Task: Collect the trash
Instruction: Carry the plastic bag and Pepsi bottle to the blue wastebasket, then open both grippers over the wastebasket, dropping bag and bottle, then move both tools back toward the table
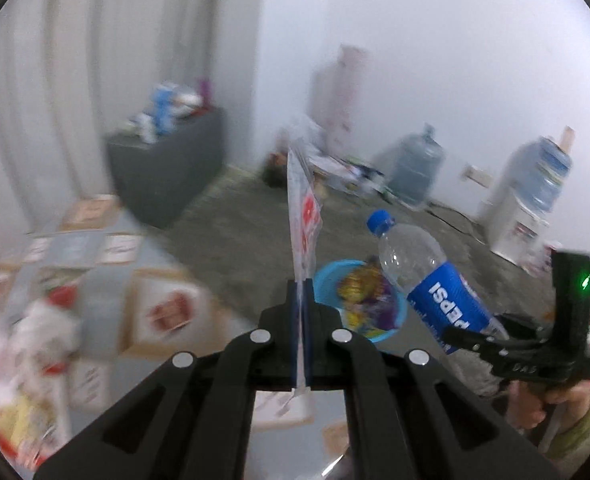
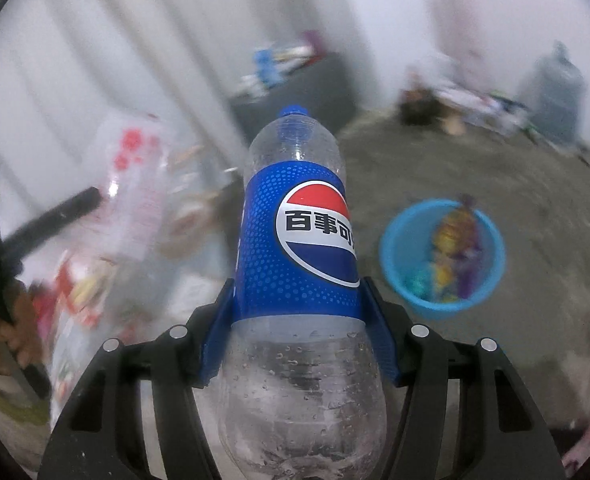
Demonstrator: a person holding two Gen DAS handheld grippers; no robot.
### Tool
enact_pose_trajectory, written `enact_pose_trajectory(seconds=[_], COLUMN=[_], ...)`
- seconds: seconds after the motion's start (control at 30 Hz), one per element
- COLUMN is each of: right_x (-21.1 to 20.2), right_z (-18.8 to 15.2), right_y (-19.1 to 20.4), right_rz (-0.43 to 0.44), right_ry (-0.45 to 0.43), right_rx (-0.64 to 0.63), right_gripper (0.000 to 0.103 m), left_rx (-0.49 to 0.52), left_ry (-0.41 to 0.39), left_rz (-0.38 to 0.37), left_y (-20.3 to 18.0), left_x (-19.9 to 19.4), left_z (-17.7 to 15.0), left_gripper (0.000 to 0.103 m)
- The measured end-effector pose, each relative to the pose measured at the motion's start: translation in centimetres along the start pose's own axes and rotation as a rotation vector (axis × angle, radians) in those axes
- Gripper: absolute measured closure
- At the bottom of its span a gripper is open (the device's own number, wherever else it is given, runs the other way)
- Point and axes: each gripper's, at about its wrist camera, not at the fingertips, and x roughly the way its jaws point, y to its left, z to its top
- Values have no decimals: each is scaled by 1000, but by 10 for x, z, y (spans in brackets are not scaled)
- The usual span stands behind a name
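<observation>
Bottle (image 2: 299,240), clear ribbed plastic, in right claw (image 2: 299,340).

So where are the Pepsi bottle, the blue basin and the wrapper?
Bottle (image 2: 295,240): right wrist view, blue label.
Basin (image 2: 395,264): right wrist view, left inner wall.
Wrapper (image 1: 301,208): left wrist view, upper part above the fingers.

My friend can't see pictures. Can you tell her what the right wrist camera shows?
The right gripper holds an empty plastic Pepsi bottle with a blue cap, pointing up and away. Beyond it, a blue basin with colourful wrappers sits on the grey floor.
</observation>
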Motion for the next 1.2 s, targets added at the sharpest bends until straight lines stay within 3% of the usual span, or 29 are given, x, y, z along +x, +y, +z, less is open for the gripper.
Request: enact_pose_trajectory(seconds=[0.1,0.2,0.37,0.5,0.57,0.6,0.67,0.7,0.83,0.97,1.2], right_x=[19,49,114,173,196,205,225,232,227,196,142], right_z=[2,5,12,18,21,23,27,30,35,31,24], right_y=[-44,-75,-120,-158,-171,-175,-186,-192,-201,-199,-193], right_rz=[-82,-90,-83,-117,-141,-145,-156,-173,-191,-185,-184], right_ry=[37,90,205,304,351,360,374,370,305,222,87], right_rx=[77,144,232,272,260,256,263,269,303,323,285], right_gripper=[46,46,45,45,44,44,42,40,39,39,34], left_rx=[3,18,62,53,53,52,43,43,59,53,52], left_ry=[126,276,477,568,598,601,583,557,523,473,357], left_rz=[-76,-112,-95,-75,-73,-59,-39,-28,-33,-39,-77], left_y=[-17,-36,-57,-67,-67,-69,-72,-73,-77,-75,-79], left_x=[63,136,248,327,354,364,374,376,372,354,274], left_z=[27,40,40,30,26,25,28,29,32,42,51], left_gripper=[101,101,100,99,92,80,60,55,55,55,51])
